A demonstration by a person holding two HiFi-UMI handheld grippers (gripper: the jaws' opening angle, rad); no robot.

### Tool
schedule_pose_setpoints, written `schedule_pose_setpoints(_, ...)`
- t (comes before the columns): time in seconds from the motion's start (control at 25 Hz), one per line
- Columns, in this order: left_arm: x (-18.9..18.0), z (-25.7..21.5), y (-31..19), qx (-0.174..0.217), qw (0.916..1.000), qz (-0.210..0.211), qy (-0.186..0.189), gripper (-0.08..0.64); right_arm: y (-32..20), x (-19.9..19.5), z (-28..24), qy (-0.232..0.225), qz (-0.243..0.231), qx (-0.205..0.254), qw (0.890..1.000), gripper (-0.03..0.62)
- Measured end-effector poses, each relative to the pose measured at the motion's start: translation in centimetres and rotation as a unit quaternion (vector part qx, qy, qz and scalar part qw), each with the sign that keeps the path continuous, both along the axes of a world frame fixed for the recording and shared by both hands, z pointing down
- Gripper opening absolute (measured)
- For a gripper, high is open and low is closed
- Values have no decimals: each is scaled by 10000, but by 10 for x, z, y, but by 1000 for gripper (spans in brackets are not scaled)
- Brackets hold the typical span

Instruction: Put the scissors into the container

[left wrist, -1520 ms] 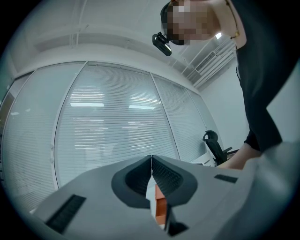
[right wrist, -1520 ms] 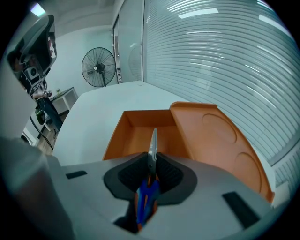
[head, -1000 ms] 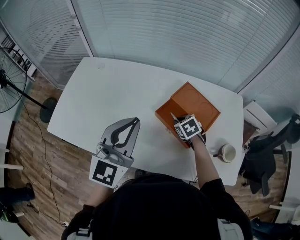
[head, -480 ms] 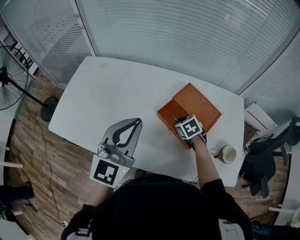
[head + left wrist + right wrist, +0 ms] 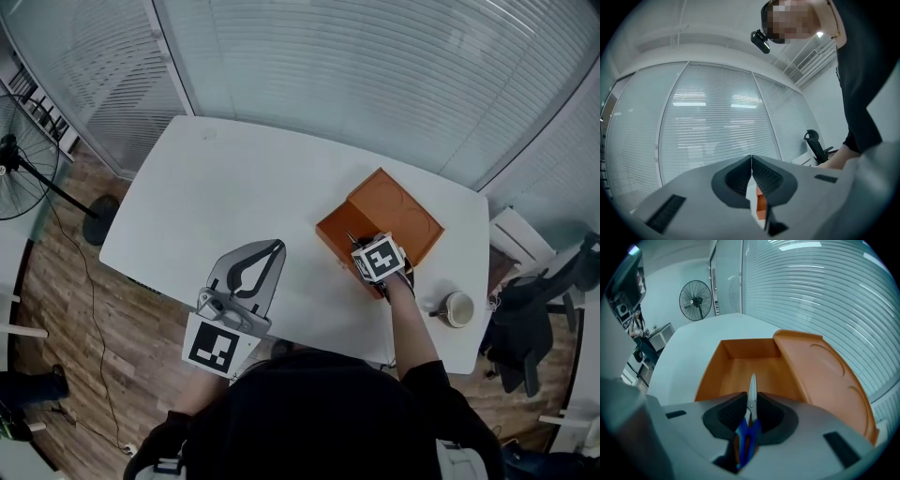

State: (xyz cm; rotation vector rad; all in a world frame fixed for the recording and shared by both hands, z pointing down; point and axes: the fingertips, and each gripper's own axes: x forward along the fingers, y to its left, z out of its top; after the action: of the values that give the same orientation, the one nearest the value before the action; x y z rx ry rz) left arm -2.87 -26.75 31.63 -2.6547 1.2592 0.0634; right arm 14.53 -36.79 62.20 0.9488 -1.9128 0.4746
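My right gripper [image 5: 751, 405] is shut on the scissors [image 5: 752, 391], whose blue handles sit between the jaws and whose closed silver blades point forward over the open orange container [image 5: 749, 371]. The container's inside shows bare orange, and its lid [image 5: 825, 376] lies flat to the right. In the head view the right gripper [image 5: 354, 246] hovers at the near edge of the container [image 5: 339, 225] on the white table [image 5: 225, 197]. My left gripper [image 5: 270, 251] hangs off the table's near left edge, jaws shut on nothing, tips pointing up and away in the left gripper view.
A white cup [image 5: 457, 307] stands on the table right of my right arm. A floor fan [image 5: 19, 159] is at the far left and an office chair [image 5: 534, 319] at the right. Glass walls with blinds lie beyond the table.
The view has shifted slightly; the right gripper with the scissors stays at the container's near edge. The left gripper has barely moved.
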Motion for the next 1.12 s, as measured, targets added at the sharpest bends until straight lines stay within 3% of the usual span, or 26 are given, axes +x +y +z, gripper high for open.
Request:
schedule_pose_setpoints(0.24,-2,1,2,-10,10000,-16,-8,15,1,0,-5,-46,49,101,9999,92)
schedule_pose_setpoints(0.72,1,2,2,0,10000,65,6,15,-2,-8,-51,-439,105,804,9957,93)
schedule_pose_setpoints(1.12,5,2,-2,-7,9999,149,-10,15,-2,-13,-106,-1068,258,1638,9804,91)
